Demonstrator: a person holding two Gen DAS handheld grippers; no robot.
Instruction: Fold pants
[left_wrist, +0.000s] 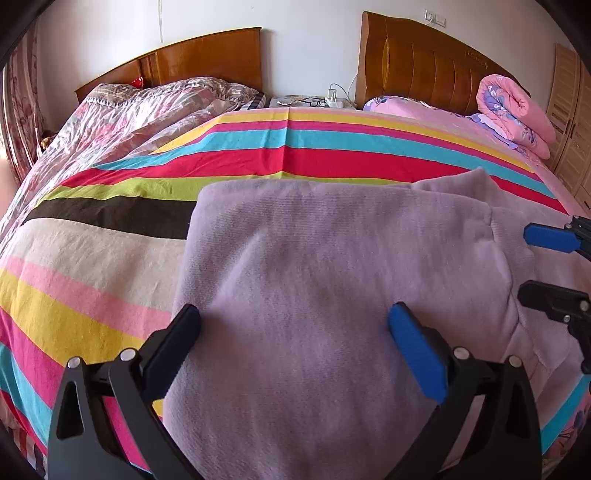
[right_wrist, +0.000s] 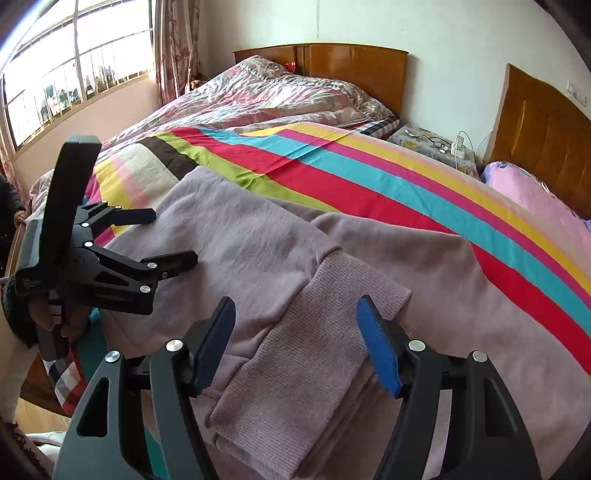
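One pants — two headboards

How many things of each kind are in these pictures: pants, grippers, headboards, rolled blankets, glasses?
Pants: 1
Grippers: 2, the left gripper and the right gripper, both open
Wooden headboards: 2
Rolled pink blanket: 1
Glasses: 1
Total: 7

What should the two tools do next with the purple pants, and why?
Probably close the right tool on the ribbed cuffs lying between its open fingers. Both tools are open and hold nothing, the lilac pants lie partly folded on the striped sheet, and the left tool hovers over the folded part.
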